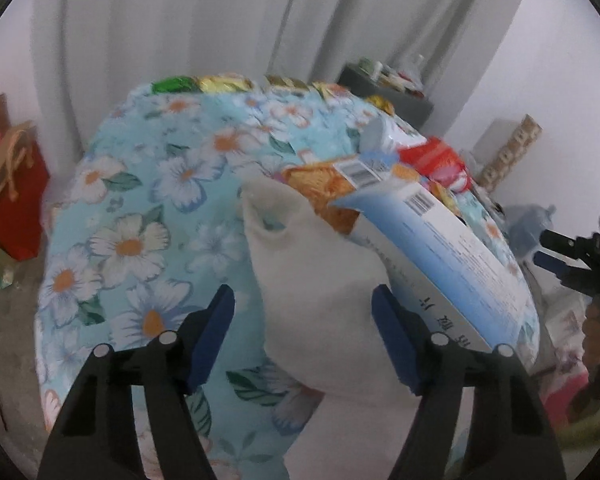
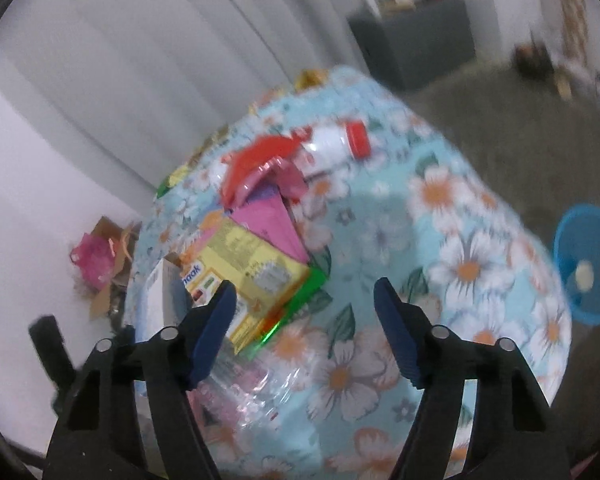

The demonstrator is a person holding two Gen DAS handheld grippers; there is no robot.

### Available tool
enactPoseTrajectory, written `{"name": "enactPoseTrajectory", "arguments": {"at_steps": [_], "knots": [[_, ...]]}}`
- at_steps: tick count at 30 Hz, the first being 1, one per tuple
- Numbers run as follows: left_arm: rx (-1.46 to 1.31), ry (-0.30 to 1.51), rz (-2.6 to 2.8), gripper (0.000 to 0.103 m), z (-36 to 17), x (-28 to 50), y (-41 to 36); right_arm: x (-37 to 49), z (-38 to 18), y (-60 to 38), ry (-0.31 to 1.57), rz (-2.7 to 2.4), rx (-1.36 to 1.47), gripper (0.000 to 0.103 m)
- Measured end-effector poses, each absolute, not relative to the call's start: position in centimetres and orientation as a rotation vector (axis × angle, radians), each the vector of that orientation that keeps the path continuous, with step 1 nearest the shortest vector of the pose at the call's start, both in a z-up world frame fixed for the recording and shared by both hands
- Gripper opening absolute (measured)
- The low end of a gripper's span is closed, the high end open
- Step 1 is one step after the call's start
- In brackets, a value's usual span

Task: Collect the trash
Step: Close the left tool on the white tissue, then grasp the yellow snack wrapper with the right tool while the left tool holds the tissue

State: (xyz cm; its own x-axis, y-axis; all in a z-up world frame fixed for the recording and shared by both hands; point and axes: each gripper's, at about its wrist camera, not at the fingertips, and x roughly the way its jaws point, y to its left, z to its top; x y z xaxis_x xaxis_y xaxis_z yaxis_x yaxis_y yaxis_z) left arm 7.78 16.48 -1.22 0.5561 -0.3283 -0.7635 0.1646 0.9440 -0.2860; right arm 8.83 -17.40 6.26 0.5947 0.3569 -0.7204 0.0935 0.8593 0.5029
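Note:
A round table under a blue floral cloth [image 1: 148, 184] carries the trash. In the left wrist view a crumpled white paper [image 1: 316, 280] lies between the fingers of my left gripper [image 1: 304, 336]. The right pad is at the paper's edge and the left pad stands clear of it, so the jaws are open. A blue-and-white box [image 1: 440, 248] leans on the paper from the right. My right gripper [image 2: 304, 332] hangs open over bare cloth, with a yellow box [image 2: 252, 268] by its left finger and a clear plastic wrapper [image 2: 252, 392] below.
A pink box [image 2: 276, 224], a red wrapper [image 2: 260, 156] and a white bottle with a red cap [image 2: 336, 144] lie farther back. A blue basket [image 2: 588, 264] stands on the floor to the right. Gift bags [image 1: 16, 200] sit at the left, and a grey cabinet [image 2: 416, 40] stands behind.

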Motion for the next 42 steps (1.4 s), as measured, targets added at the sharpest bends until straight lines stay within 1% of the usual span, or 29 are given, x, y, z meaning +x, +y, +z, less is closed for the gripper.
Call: {"name": "enactPoseTrajectory", "arguments": {"at_steps": [7, 9, 10, 12, 13, 15, 16, 17, 18, 21, 31, 34, 42], "knots": [[-0.291, 1.026, -0.326, 0.068, -4.0, 8.9, 17.4, 10.0, 5.7, -16.3, 1.002, 0.169, 0.512, 0.066], [-0.309, 1.005, -0.336, 0.06, -3.7, 8.9, 17.7, 10.3, 5.3, -15.8, 1.01, 0.183, 0.514, 0.066], [-0.309, 0.995, -0.333, 0.058, -3.5, 8.9, 17.8, 10.4, 5.0, -15.4, 1.022, 0.195, 0.513, 0.066], [-0.324, 0.978, -0.331, 0.046, -3.4, 8.9, 18.0, 10.7, 4.8, -14.9, 1.033, 0.213, 0.503, 0.066], [-0.336, 0.979, -0.331, 0.043, -3.4, 9.1, 18.1, 10.9, 4.8, -14.5, 1.036, 0.225, 0.489, 0.066], [-0.37, 0.982, -0.328, 0.032, -3.8, 9.1, 18.4, 11.2, 5.0, -13.8, 1.032, 0.244, 0.459, 0.066], [-0.382, 0.979, -0.333, 0.029, -3.8, 9.1, 18.5, 11.4, 5.2, -13.5, 1.025, 0.253, 0.439, 0.067], [-0.391, 0.974, -0.334, 0.024, -3.7, 9.0, 18.6, 11.7, 5.4, -13.0, 1.015, 0.263, 0.409, 0.067], [-0.398, 0.966, -0.333, 0.019, -3.6, 8.9, 18.6, 11.9, 5.5, -12.8, 1.01, 0.267, 0.389, 0.069], [-0.407, 0.934, -0.323, 0.012, -2.8, 8.8, 18.8, 12.6, 5.3, -12.1, 1.007, 0.274, 0.353, 0.07], [-0.511, 0.784, -0.31, 0.007, 0.1, 8.5, 21.4, 13.8, 3.3, -13.8, 1.061, 0.337, 0.563, 0.072], [-0.516, 0.77, -0.294, 0.007, 0.4, 8.6, 21.9, 13.9, 3.1, -13.9, 1.062, 0.385, 0.636, 0.075], [-0.531, 0.775, -0.284, 0.007, 0.0, 8.5, 22.3, 14.6, 1.0, -14.5, 1.118, 0.445, 0.834, 0.076]]}}
